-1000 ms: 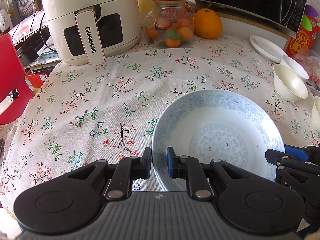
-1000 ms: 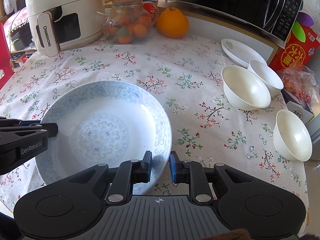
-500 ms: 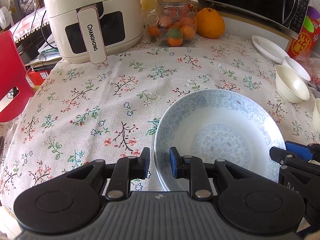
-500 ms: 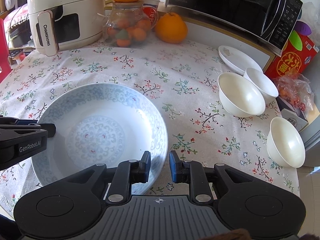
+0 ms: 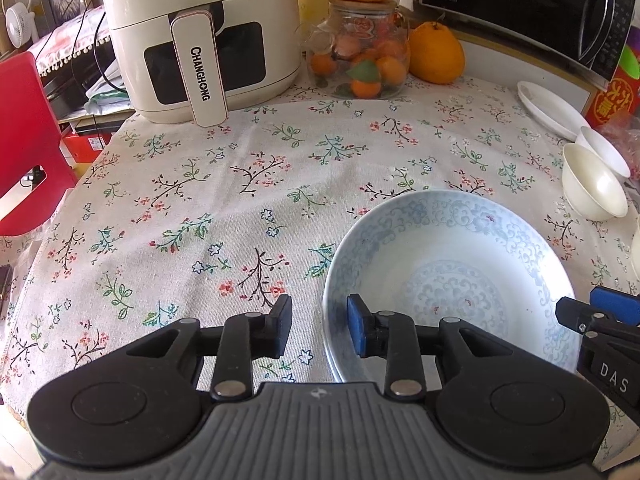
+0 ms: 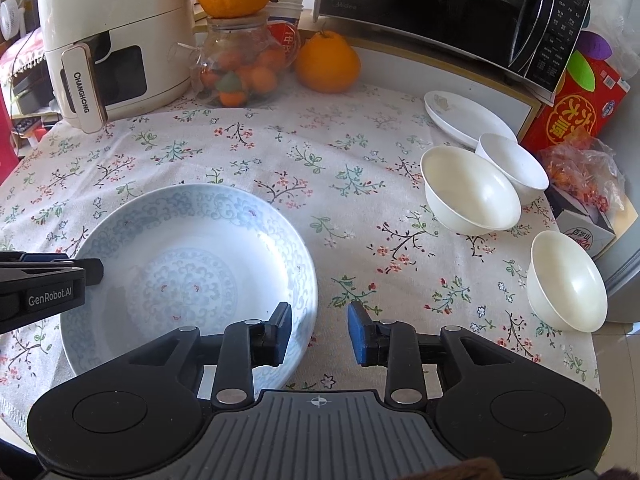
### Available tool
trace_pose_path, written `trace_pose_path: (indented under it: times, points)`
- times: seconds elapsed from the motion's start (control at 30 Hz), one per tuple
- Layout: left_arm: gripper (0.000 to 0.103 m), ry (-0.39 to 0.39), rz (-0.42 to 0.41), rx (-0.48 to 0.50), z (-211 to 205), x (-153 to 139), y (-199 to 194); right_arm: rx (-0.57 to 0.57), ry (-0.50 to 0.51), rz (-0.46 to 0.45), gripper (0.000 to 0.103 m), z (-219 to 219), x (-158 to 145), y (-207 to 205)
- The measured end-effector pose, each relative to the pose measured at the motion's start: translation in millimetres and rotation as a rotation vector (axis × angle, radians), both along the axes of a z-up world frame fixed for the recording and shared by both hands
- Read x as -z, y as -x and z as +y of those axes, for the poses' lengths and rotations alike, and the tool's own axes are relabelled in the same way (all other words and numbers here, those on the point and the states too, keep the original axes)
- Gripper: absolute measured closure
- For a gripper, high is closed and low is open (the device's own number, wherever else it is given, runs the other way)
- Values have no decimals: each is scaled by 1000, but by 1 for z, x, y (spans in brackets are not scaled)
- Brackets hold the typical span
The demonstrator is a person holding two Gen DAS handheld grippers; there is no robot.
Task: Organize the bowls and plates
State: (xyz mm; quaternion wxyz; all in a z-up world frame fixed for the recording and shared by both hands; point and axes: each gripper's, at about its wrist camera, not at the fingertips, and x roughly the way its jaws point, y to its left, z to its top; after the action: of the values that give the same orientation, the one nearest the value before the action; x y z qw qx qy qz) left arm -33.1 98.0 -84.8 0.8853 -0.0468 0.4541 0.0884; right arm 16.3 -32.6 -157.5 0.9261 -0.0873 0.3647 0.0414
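Observation:
A large blue-patterned plate (image 5: 452, 276) lies on the floral tablecloth; it also shows in the right wrist view (image 6: 192, 276). My left gripper (image 5: 316, 328) is open and straddles the plate's left rim, not pinching it. My right gripper (image 6: 318, 334) is open and straddles the plate's right rim. Three white bowls (image 6: 470, 192) (image 6: 514, 162) (image 6: 566, 280) and a white plate (image 6: 460, 118) sit at the right side of the table.
A white air fryer (image 5: 200, 36), a glass jar of oranges (image 5: 360, 56) and a loose orange (image 5: 436, 54) stand at the back. A microwave (image 6: 448, 4) and a red box (image 6: 576, 108) are at the back right. A red chair (image 5: 24, 148) is left of the table.
Both grippers have opened their jaws from a tight pinch on the plate's rims. The plate has come to rest on the tablecloth and both views have drawn back slightly.

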Motion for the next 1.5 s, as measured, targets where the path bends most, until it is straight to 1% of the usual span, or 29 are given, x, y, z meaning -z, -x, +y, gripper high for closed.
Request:
trace_pose_path:
  times: [0.07, 0.2, 0.3, 0.37, 0.57, 0.63, 0.67, 0.73, 0.8, 0.83, 0.9, 1.03, 1.17, 1.23, 1.5]
  points:
    - [75, 5, -5, -13, 1, -3, -1, 5, -17, -3, 66, -6, -2, -2]
    - [74, 6, -34, -45, 8, -12, -4, 24, -68, -3, 64, -18, -9, -6]
    - [74, 40, -46, -75, 18, -19, -6, 28, -121, -4, 60, -27, -17, -9]
    - [72, 63, -47, -84, 22, -23, -8, 32, -141, -11, 54, -30, -22, -10]
    - [57, 130, -75, -75, 23, -37, -18, 57, -166, -22, 43, -32, -30, -23]
    - [48, 150, -86, -63, 21, -42, -20, 70, -156, -19, 40, -30, -29, -29]
    - [46, 158, -90, -56, 20, -44, -21, 78, -153, -16, 40, -29, -28, -32]
    - [37, 167, -99, -43, 17, -47, -25, 87, -157, -14, 37, -28, -29, -36]
    - [36, 173, -103, -30, 15, -49, -30, 96, -156, -23, 33, -27, -31, -41]
    - [34, 179, -101, -27, 14, -50, -33, 102, -153, -26, 30, -27, -33, -43]
    - [31, 193, -94, -19, 14, -50, -40, 99, -155, -22, 29, -26, -35, -47]
    - [25, 218, -94, -11, 11, -54, -52, 97, -159, -31, 20, -25, -41, -53]
    - [20, 226, -92, 20, 6, -57, -65, 104, -203, -20, 16, -31, -45, -63]
    - [17, 216, -92, 29, 4, -57, -72, 115, -217, -15, 15, -34, -46, -67]
    - [15, 217, -64, 14, 4, -53, -103, 121, -231, -24, 14, -46, -52, -81]
